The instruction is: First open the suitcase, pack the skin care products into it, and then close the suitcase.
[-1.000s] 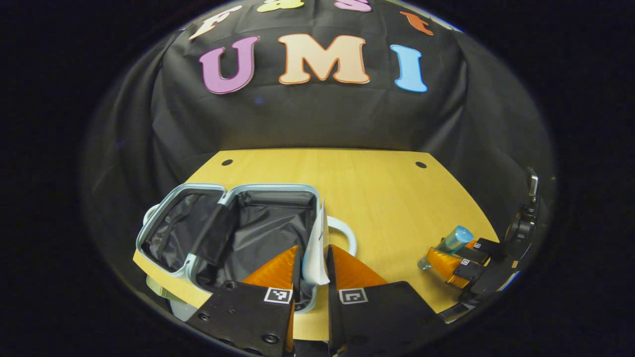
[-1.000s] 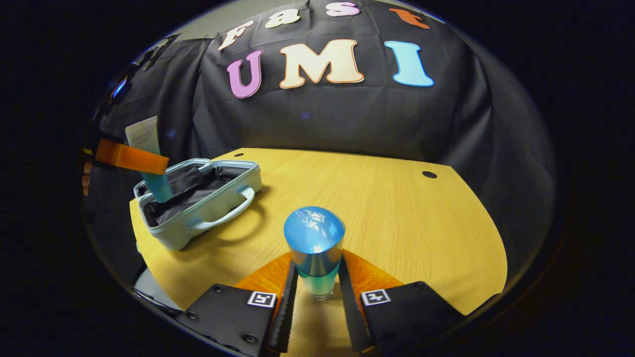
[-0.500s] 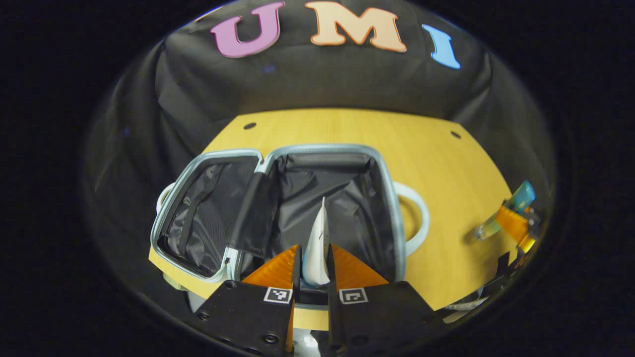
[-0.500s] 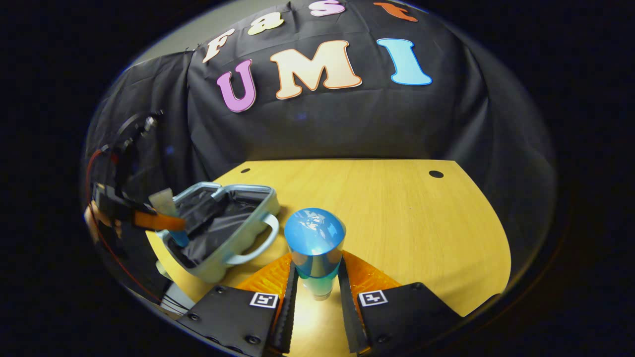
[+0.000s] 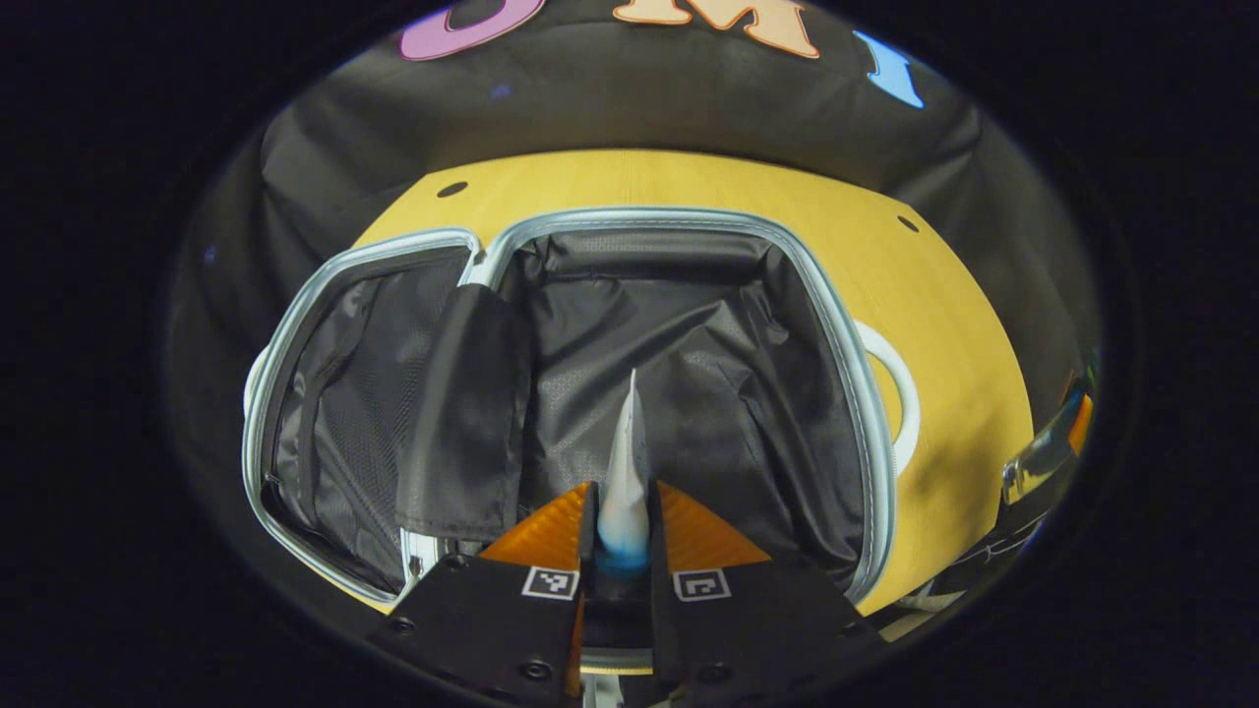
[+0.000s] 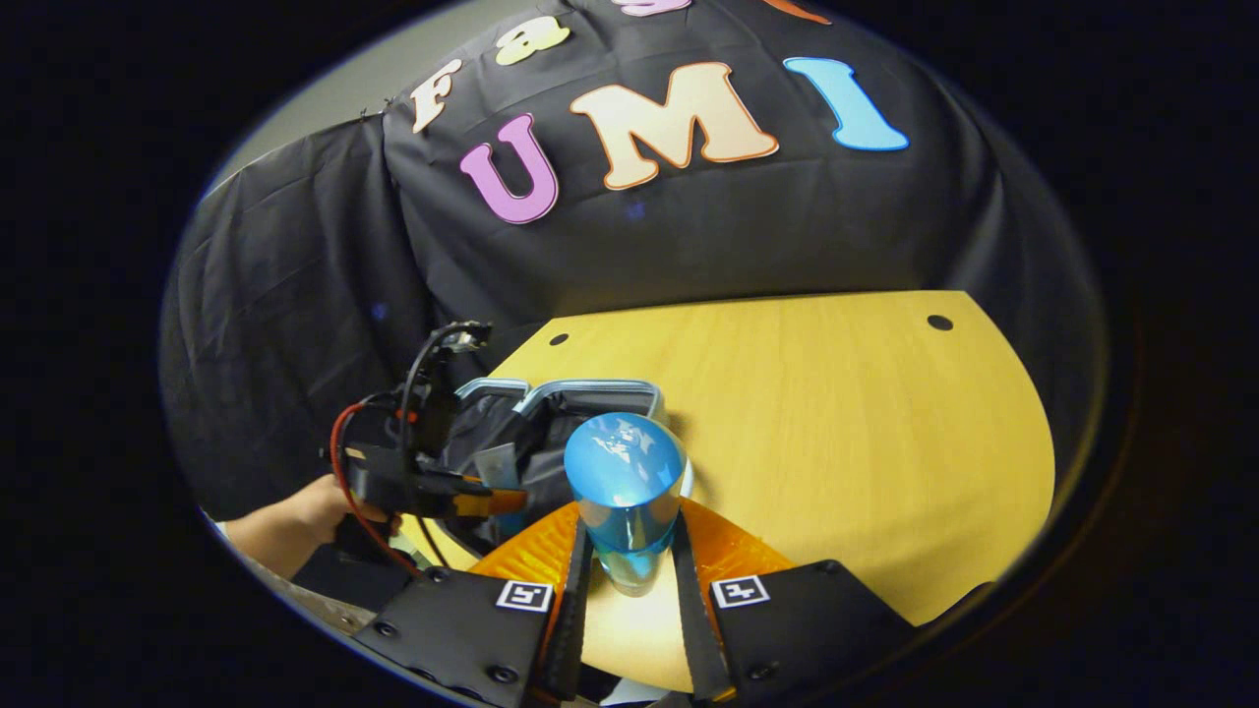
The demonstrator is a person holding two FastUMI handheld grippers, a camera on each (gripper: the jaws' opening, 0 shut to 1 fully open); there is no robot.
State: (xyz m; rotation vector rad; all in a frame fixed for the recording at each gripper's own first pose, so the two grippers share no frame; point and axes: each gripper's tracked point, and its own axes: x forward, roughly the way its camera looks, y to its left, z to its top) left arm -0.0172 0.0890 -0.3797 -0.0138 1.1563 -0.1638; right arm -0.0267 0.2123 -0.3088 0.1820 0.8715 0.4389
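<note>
Now the left gripper has come lower over the open suitcase than a second ago, so the black lining looms larger beneath it. Its jaws pinch a white tube edge-on, hanging above the right compartment. Meanwhile the right gripper has swung toward the suitcase; its jaws squeeze a clear bottle with a blue cap above the tabletop.

a yellow wooden table stands before black cloth.
</note>
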